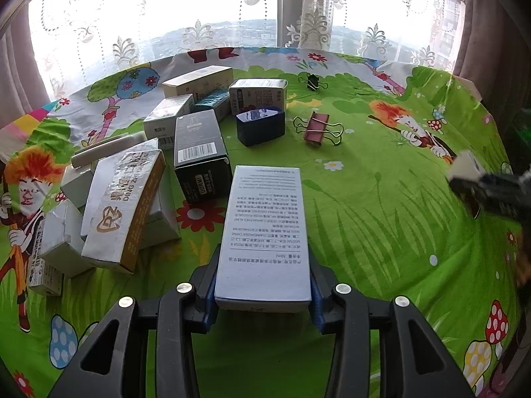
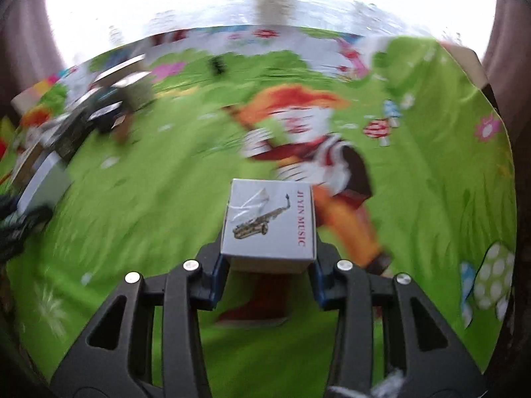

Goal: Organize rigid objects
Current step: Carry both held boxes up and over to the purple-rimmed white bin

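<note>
My left gripper (image 1: 264, 293) is shut on a long white box (image 1: 264, 232) with printed text, its far end pointing at the middle of the table. My right gripper (image 2: 267, 265) is shut on a small white box (image 2: 268, 222) printed with a saxophone and "JIYIN MUSIC"; the view behind it is blurred. In the left wrist view the right gripper (image 1: 478, 182) shows at the right edge with that small box (image 1: 464, 165) in it. A cluster of boxes lies at the left: a black box (image 1: 200, 156), a gold-edged white box (image 1: 124, 205), a dark blue box (image 1: 260, 126).
A pink binder clip (image 1: 317, 129) and a black binder clip (image 1: 312, 81) lie on the green cartoon tablecloth (image 1: 381, 225) beyond the boxes. Curtains and a bright window stand behind the round table's far edge. More small white boxes (image 1: 59, 242) crowd the near left.
</note>
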### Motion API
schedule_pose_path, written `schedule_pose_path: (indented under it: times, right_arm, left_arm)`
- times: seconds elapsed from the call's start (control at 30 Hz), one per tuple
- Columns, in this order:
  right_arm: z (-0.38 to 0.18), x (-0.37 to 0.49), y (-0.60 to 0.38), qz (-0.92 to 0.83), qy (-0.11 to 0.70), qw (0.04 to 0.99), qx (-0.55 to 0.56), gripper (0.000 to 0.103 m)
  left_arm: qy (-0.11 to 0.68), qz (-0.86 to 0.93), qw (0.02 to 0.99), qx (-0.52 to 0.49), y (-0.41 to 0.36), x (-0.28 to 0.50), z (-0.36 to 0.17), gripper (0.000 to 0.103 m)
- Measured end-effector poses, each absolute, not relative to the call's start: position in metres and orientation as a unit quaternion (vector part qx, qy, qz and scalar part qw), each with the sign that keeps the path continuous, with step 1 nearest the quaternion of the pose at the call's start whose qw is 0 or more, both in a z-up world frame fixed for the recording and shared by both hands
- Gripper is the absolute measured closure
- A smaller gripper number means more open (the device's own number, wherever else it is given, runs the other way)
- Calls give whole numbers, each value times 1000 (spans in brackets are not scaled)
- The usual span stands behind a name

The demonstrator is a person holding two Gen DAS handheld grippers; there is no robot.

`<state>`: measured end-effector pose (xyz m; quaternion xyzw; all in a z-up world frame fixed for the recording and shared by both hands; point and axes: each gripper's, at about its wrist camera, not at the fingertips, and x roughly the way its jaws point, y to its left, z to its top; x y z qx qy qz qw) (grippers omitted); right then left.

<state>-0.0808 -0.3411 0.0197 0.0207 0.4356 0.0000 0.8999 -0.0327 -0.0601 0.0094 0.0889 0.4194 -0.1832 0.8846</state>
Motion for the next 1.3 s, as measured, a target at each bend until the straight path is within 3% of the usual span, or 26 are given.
schedule_pose_path:
  times: [0.43,0.6,0.8,0.9,1.1,1.3]
  right_arm:
    - [26,-95,-289,21,401,915,-40,58]
    - [63,-141,-298,8,271,962,0,58]
    - [134,-201,-283,-43,78,996,-32,57]
    - [164,-223,-275,-48,23,998,-36,57]
    - [197,-253,-256,-29,-16,998,-58,57]
    - [192,-263,-244,3,-3,998,-55,57]
  left_arm:
    - [397,-114,910,45,-57,-50,19,61]
    - [287,-98,951,56,-69,-96,71,61]
    - [123,-108,985,55,-75,-154,153,61]
    - [73,-106,990,53,-73,-177,179,60]
    - [58,-111,990,68,-69,-203,199,60]
    - [89,-102,989,67,-48,-224,189,60]
